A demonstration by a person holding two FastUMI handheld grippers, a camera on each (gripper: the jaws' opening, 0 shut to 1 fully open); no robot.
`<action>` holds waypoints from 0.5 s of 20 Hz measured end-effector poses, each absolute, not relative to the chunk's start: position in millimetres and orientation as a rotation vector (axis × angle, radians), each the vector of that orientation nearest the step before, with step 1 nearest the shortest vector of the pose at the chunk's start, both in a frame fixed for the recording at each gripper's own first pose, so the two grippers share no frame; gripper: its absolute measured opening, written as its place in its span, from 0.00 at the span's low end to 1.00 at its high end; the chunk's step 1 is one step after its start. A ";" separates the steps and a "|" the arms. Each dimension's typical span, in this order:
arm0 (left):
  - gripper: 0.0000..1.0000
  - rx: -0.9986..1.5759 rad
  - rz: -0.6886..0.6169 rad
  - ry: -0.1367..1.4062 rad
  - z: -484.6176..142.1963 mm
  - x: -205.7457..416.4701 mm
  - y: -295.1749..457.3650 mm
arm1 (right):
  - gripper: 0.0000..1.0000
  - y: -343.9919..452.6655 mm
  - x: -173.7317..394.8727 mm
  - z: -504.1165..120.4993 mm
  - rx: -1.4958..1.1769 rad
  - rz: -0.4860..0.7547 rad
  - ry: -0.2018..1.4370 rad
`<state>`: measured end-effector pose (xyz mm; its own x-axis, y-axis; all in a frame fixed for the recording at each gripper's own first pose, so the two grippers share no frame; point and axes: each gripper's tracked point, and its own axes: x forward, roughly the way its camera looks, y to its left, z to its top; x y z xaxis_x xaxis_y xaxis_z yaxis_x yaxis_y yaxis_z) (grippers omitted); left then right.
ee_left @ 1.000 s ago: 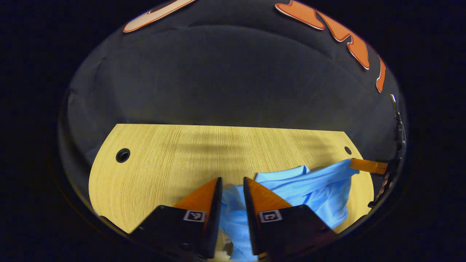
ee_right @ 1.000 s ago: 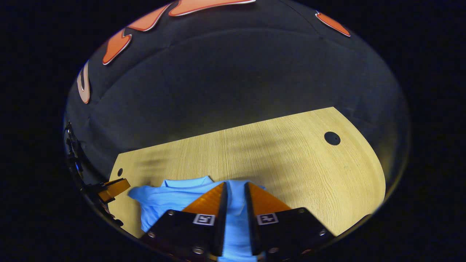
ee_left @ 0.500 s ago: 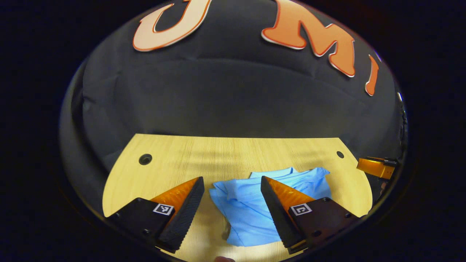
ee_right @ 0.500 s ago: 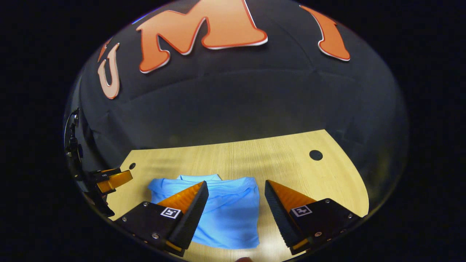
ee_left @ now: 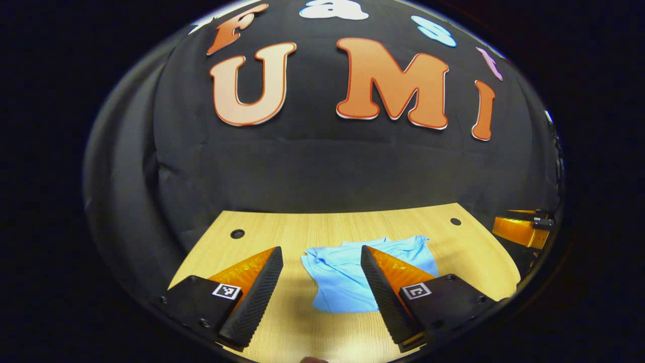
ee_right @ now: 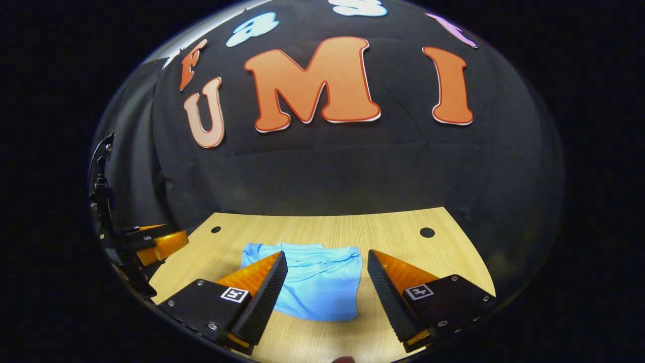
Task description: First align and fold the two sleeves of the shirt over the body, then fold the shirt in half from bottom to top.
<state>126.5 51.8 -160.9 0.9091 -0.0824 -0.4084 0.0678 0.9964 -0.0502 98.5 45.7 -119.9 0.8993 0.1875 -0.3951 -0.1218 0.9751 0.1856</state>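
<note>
while both tools gape, folded shirt (ee_left: 347,282) lies on table (ee_left: 282,322).

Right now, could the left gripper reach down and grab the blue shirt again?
Probably yes. The left gripper is open and pointed at the folded blue shirt, which lies flat on the table with nothing between them.

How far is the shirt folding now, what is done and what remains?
Done, it seems: the blue shirt lies on the table as a compact folded bundle. In hand: nothing; the left gripper and right gripper are open above it. Left: perhaps only tidying the uneven edges.
</note>
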 end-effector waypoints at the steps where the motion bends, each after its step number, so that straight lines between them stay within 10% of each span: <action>1: 1.00 -0.036 -0.076 0.400 -154.1 111.4 51.6 | 0.97 49.1 94.0 -110.8 0.159 0.169 0.399; 10: 1.00 -0.023 -0.044 0.147 -87.6 -24.2 51.0 | 0.97 40.7 -7.9 -58.3 0.073 0.208 0.236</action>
<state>-24.2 51.0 -87.6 0.9882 -0.0451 -0.1462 0.0418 0.9988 -0.0256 -7.9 40.7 -58.3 0.9510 0.2126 -0.2246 -0.1954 0.9760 0.0964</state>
